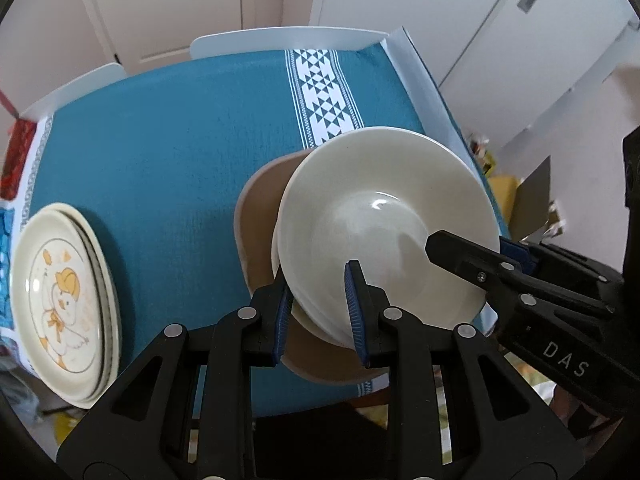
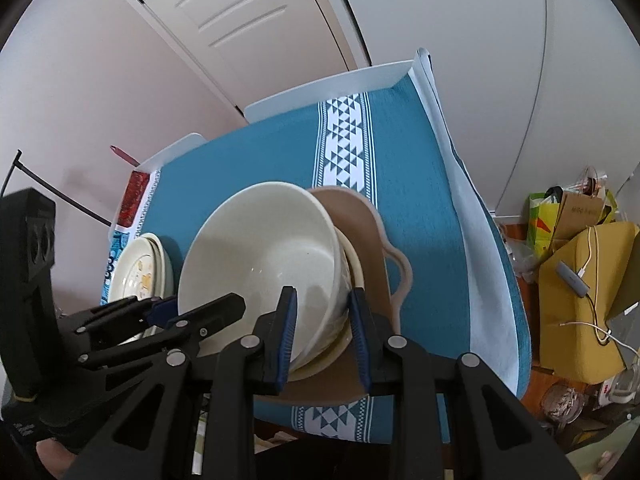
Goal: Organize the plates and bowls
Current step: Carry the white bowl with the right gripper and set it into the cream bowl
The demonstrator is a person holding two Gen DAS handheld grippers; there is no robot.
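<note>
A cream bowl (image 1: pixel 384 216) sits nested on another cream bowl (image 1: pixel 320 320), on a brown tray-like plate (image 1: pixel 260 216) near the table's front edge. My left gripper (image 1: pixel 320 312) straddles the bowl's near-left rim, one pad inside and one outside, jaws not fully closed. My right gripper (image 2: pixel 324 332) straddles the same bowl (image 2: pixel 260 248) at its right rim and also shows in the left wrist view (image 1: pixel 460 252). The left gripper shows in the right wrist view (image 2: pixel 192 312). A stack of duck-print plates (image 1: pixel 60 300) lies at the left, also in the right wrist view (image 2: pixel 138 270).
A teal tablecloth (image 1: pixel 180 152) with a white patterned stripe covers the table. A red packet (image 1: pixel 16 152) lies at the far left edge. Boxes and bags (image 2: pixel 580 260) stand on the floor to the right of the table. A white door and wall are behind.
</note>
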